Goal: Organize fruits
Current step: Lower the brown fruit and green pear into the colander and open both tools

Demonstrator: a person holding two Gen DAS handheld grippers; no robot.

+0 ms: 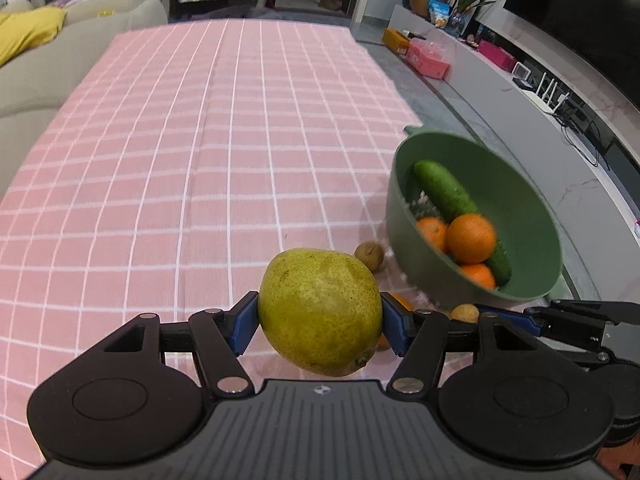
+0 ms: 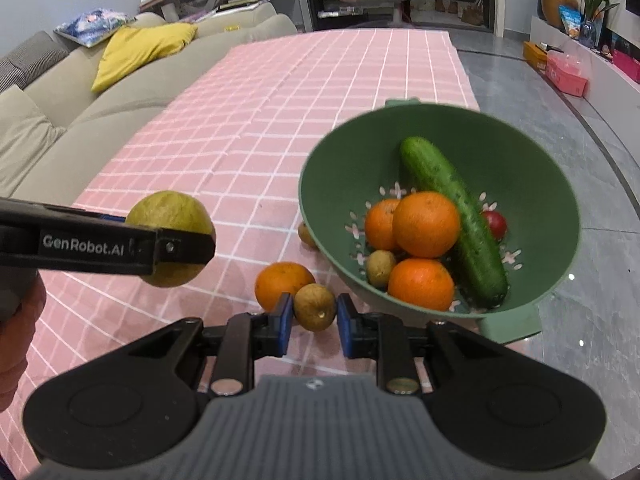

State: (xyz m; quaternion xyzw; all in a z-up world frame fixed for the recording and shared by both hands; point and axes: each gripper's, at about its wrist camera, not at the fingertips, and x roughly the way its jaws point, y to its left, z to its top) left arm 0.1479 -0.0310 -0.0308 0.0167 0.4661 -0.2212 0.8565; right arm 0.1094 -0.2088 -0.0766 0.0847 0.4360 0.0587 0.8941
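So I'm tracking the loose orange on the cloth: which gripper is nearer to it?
Right. The right gripper sits just beside the orange, around a small brown fruit; the left gripper holds a pear farther off.

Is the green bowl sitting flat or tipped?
Tipped. The green bowl leans toward the camera, its near base lifted off the pink tablecloth, with the cucumber and oranges gathered at its low side.

Left tool (image 1: 320,322) is closed on a yellow-green pear (image 1: 320,310), blue pads pressing its two sides, fruit raised clear of the surface (image 1: 160,160), which carries a pink checked cloth. To the right a green colander (image 1: 524,216) holds a cucumber (image 1: 444,190) and three oranges (image 1: 471,238). A small brown fruit (image 1: 370,256) lies on the cloth between pear and colander. The right tool (image 1: 560,320) enters from the right edge beside another small brown fruit (image 1: 464,313); its grip cannot be judged.
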